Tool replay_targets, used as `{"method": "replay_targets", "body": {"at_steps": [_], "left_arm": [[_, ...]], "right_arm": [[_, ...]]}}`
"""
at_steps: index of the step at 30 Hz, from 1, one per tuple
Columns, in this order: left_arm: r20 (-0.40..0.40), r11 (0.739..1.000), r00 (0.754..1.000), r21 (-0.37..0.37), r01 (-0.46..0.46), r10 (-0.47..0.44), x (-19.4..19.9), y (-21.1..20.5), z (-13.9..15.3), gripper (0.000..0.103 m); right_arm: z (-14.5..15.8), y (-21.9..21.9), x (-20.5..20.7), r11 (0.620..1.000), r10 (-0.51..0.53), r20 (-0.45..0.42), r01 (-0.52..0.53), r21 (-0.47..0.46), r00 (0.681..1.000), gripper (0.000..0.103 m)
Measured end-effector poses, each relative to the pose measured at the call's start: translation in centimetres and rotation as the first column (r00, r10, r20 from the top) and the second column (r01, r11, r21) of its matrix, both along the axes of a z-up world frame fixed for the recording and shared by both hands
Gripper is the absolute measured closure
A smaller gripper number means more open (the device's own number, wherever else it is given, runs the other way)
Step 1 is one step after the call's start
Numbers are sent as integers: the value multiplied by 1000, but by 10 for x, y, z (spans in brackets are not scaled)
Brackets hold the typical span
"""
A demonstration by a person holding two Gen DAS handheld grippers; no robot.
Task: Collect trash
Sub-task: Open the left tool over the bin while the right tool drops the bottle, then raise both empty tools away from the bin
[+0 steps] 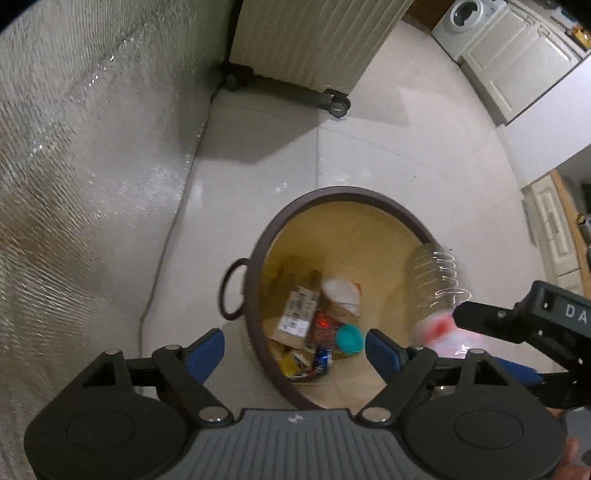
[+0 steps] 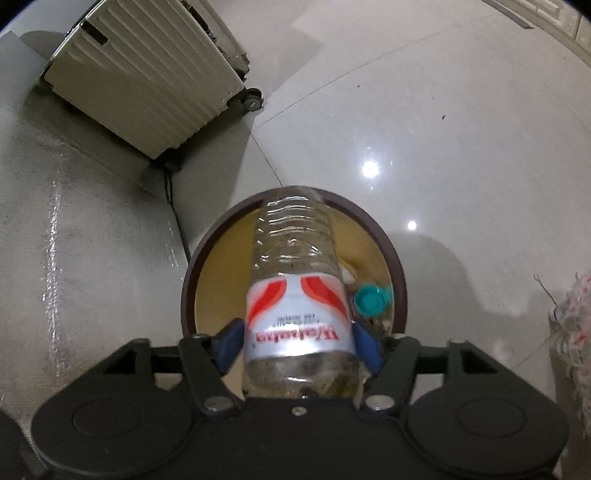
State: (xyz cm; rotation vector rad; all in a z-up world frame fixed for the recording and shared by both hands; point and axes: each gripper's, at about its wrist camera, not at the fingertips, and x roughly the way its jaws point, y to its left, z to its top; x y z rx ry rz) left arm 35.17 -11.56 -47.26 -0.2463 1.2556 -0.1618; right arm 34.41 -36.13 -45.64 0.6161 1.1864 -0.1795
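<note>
A round bin with a dark brown rim (image 1: 258, 243) and yellow inside stands on the tiled floor; it also shows in the right wrist view (image 2: 397, 273). It holds several pieces of trash, among them a teal lid (image 1: 350, 339) and a cardboard piece (image 1: 299, 312). My left gripper (image 1: 295, 349) is open and empty above the bin's near edge. My right gripper (image 2: 298, 341) is shut on a clear plastic bottle (image 2: 295, 266) with a red and white label, held over the bin. The bottle also shows blurred in the left wrist view (image 1: 437, 284).
A cream ribbed suitcase on wheels (image 1: 314, 40) stands against the wall beyond the bin. A shiny textured wall (image 1: 74, 184) runs along the left. A washing machine (image 1: 465, 22) and white cabinets (image 1: 517, 62) are at the far right. A woven sack (image 2: 572, 332) lies at the right.
</note>
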Motion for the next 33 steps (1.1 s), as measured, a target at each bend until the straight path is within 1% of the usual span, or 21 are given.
{"method": "replay_targets", "body": {"at_steps": [1, 2, 5, 9, 13, 17, 24, 30, 33], "left_arm": [[-1, 1000, 1000, 10, 3, -3, 0, -1, 0, 17], [-5, 1000, 1000, 18, 7, -7, 0, -1, -1, 16], [-14, 999, 1000, 34, 17, -16, 0, -2, -3, 14], [-20, 998, 1000, 54, 23, -22, -2, -2, -3, 11], [-25, 998, 999, 61, 32, -31, -6, -1, 3, 7], [-26, 996, 999, 77, 38, -36, -10, -1, 12, 2], [-8, 995, 1000, 95, 28, -28, -19, -1, 42, 0], [30, 991, 999, 129, 35, -39, -33, -4, 82, 0], [55, 988, 998, 148, 33, -42, -42, -3, 104, 0]], "right_arm": [[-1, 1, 2, 1000, 10, -9, -11, -18, 1000, 18], [-1, 2, 1, 999, 24, -17, -25, -41, 1000, 17], [-2, 2, -4, 995, 59, -46, -62, -78, 997, 17], [-4, -7, -9, 995, 55, -66, -60, -74, 996, 17], [0, -12, -15, 995, 57, -73, -63, -80, 996, 17], [7, -11, -19, 990, 84, -72, -92, -108, 994, 17], [26, -7, -24, 977, 150, -31, -153, -147, 988, 17], [58, -6, -39, 966, 185, 20, -178, -190, 983, 17], [78, -3, -47, 958, 207, 46, -193, -213, 977, 14]]}}
